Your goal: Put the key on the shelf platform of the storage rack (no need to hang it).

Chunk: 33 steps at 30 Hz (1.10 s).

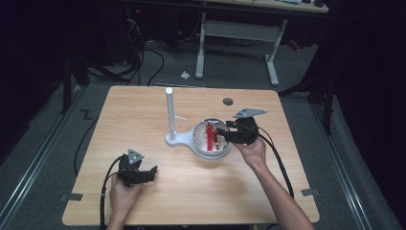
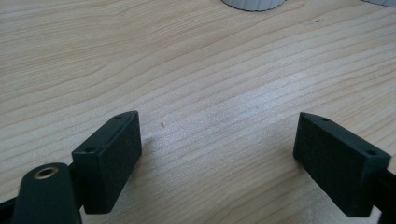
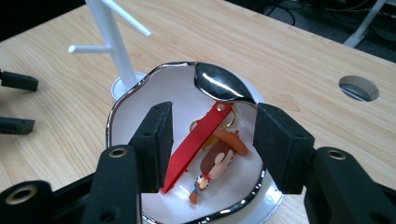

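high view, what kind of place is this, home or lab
Most likely a lab or workshop: a bare wooden table with a cable hole, loose cables on the floor, and a height-adjustable desk frame behind.

A white dish [image 3: 140, 112] with a wavy silver rim sits mid-table beside the base of a white pegged stand [image 3: 109, 39], holding a red strap keychain [image 3: 196, 142] that lies across a small cowboy-hatted figurine [image 3: 217, 161] inside it.

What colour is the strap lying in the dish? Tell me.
Red; the strap shows best in the right gripper view.
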Available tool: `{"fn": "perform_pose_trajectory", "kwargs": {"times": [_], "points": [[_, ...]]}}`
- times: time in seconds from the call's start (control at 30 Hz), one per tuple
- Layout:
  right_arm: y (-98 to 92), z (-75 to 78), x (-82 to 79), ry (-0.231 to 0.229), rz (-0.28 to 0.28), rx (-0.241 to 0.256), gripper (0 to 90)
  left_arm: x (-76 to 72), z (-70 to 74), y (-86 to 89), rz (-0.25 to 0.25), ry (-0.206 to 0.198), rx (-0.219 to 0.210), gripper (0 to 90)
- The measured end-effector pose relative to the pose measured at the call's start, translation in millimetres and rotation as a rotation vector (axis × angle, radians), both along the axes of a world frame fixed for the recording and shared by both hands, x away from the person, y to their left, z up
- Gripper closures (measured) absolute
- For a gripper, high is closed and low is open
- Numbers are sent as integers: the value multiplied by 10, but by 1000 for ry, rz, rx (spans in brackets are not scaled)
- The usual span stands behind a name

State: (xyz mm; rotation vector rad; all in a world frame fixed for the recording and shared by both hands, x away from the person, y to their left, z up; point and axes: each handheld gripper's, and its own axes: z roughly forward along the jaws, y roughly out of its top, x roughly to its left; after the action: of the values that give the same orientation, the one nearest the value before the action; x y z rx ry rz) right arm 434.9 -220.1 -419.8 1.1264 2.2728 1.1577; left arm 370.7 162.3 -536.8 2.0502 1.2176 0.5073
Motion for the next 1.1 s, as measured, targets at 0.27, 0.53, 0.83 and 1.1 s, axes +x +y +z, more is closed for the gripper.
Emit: {"fn": "perform_pose_trajectory", "kwargs": {"times": [0.27, 0.53, 0.83, 1.1], "points": [[-228, 48, -68, -2, -42, 53, 470, 0, 0, 0, 0, 0, 0, 156], [-422, 148, -167, -23, -74, 73, 465, 0, 0, 0, 0, 0, 0, 156], [-645, 151, -282, -30, -116, 93, 463, 0, 0, 0, 0, 0, 0, 156], [-795, 116, -407, -30, -141, 91, 463, 0, 0, 0, 0, 0, 0, 156]]}}
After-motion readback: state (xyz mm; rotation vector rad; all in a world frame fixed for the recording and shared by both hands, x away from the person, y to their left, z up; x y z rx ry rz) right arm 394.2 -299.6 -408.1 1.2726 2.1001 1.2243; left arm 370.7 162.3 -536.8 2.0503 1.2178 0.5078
